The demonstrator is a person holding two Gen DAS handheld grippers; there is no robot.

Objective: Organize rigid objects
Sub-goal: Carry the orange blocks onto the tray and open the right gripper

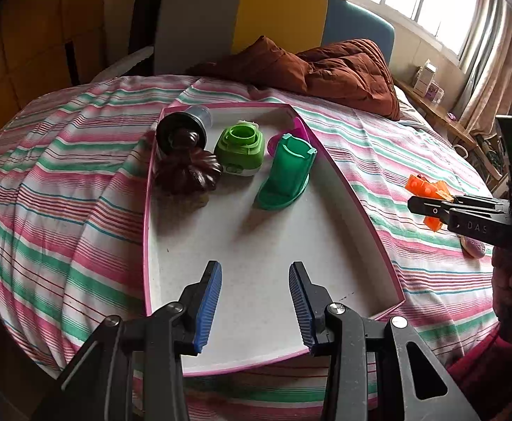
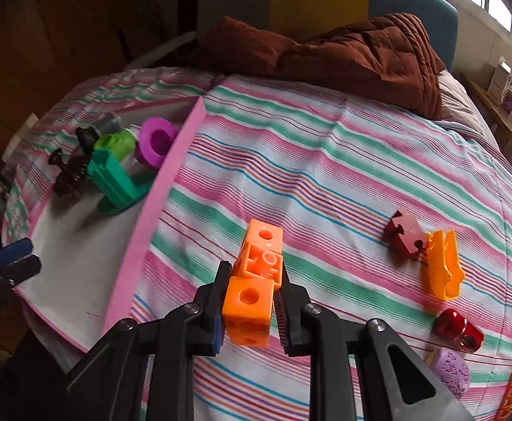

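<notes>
The right gripper squeezes a stack of orange blocks over the striped bedsheet, just right of the pink-edged tray. The left gripper hangs partly open and empty above the tray's near end. At the far end stand a green holder and other toys.

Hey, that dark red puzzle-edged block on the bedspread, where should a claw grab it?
Grip the puzzle-edged block from above, pads on its two flat side faces, avoiding the notched edge. It touches the orange clip on its right, so bring the fingers in along the front-back gap.
</notes>
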